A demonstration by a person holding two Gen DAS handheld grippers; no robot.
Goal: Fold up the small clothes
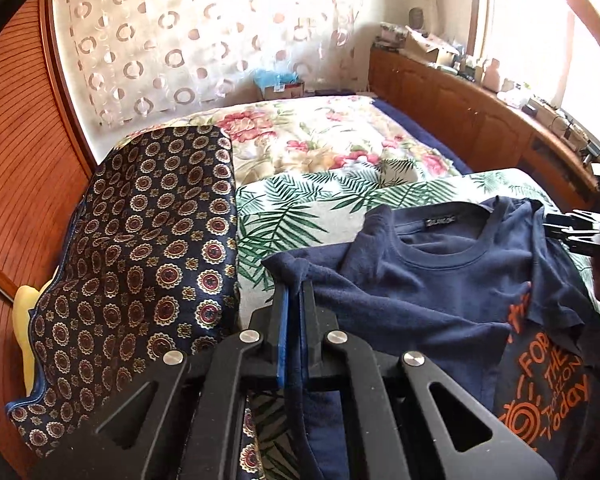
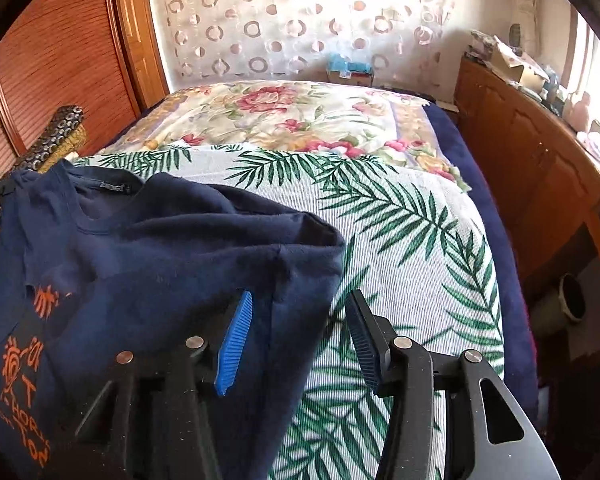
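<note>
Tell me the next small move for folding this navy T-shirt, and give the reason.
Probably carry the left gripper across toward the collar, laying the pinched sleeve over the chest. Its jaws are shut on the navy T-shirt, that fabric already lifted, while the right gripper stands open at the shirt's other edge, gripping nothing.

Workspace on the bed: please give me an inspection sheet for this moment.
Surface: palm-leaf cloth spread over a floral bedspread.
Job's things: navy T-shirt with orange print, partly folded, sleeves turned in.
Clutter: patterned dark fabric lying left of the shirt.
Grippers: left gripper shut on a T-shirt fold; right gripper open, shirt edge between its fingers, not pinched.
Cables: nothing seen.
Surroundings: wooden cabinet with small items on top, circle-pattern curtain, bright window.
</note>
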